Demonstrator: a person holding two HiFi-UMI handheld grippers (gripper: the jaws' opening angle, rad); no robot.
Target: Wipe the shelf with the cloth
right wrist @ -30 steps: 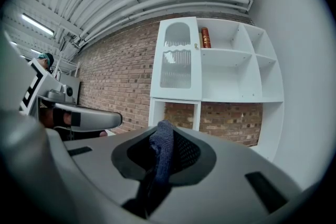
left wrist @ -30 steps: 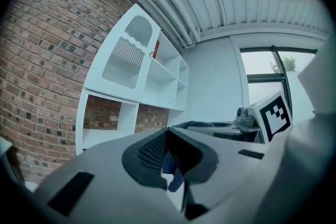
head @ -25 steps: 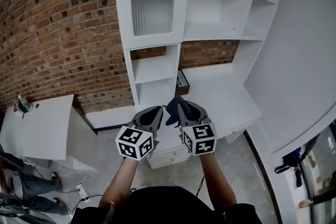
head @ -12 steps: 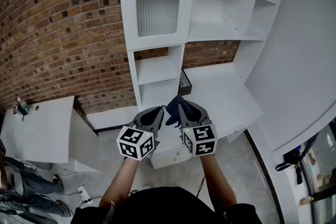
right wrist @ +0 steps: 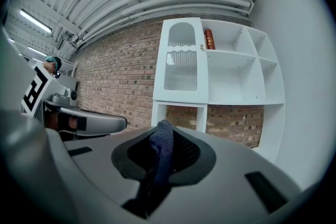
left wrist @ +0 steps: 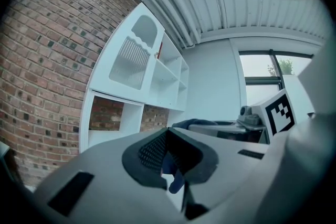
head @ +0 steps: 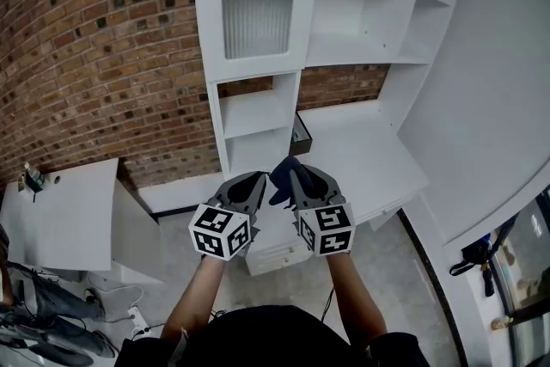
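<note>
Left gripper point(head: 254, 181), fingers closed on nothing evident, idles just beside the dark cloth point(head: 279, 178), which the right gripper point(head: 294, 174) pinches upright between closed fingers, apparently ready for the untouched white shelf point(head: 251, 113) at 12 o'clock.

Cloth point(right wrist: 160, 157), nipped in my right gripper point(right wrist: 164, 129): dark blue fabric, coarse weave, matt.
Right gripper and left gripper point(left wrist: 167, 134), shells: grey plastic, smooth, matt.
Pads point(right wrist: 185, 153): black, finely ridged.
Shelf point(head: 369, 13), ahead of my tongs: white, smooth, slight sheen.
Door panel point(head: 256, 13), above my left gripper: ribbed, translucent.
Brick wall point(head: 103, 56), left of both: rough, matt.
</note>
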